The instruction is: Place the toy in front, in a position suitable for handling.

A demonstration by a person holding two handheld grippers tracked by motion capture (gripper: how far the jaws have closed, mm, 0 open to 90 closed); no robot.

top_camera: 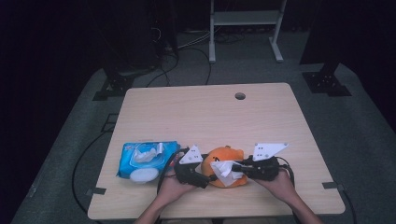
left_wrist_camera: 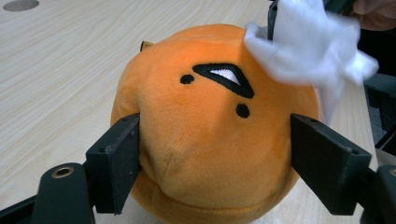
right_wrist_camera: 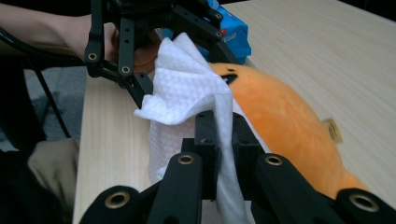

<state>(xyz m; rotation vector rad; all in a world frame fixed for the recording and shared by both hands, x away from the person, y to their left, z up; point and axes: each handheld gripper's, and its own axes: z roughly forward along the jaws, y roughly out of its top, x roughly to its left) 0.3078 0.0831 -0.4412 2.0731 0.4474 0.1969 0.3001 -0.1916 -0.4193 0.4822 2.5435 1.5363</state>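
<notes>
The orange plush toy is sitting at the near edge of the wooden table, between a person's two hand-held grippers, as a wiping job is getting under way. The left gripper is bracing the toy, its jaws spread wide and pressing into the soft sides just below the stitched face. The right gripper is pinching a white wet wipe in jaws closed almost flat, and is bringing the cloth against the toy's top. By the look of it, the cleaning stroke itself is the step in hand; the next move is calling for a steady drag of the wipe across the fabric while the left grip keeps the toy from rolling. A blue pack of wipes is lying just to the left, clear of the work. The left gripper's own jaw, close beside the wipe, is the likeliest obstruction.
</notes>
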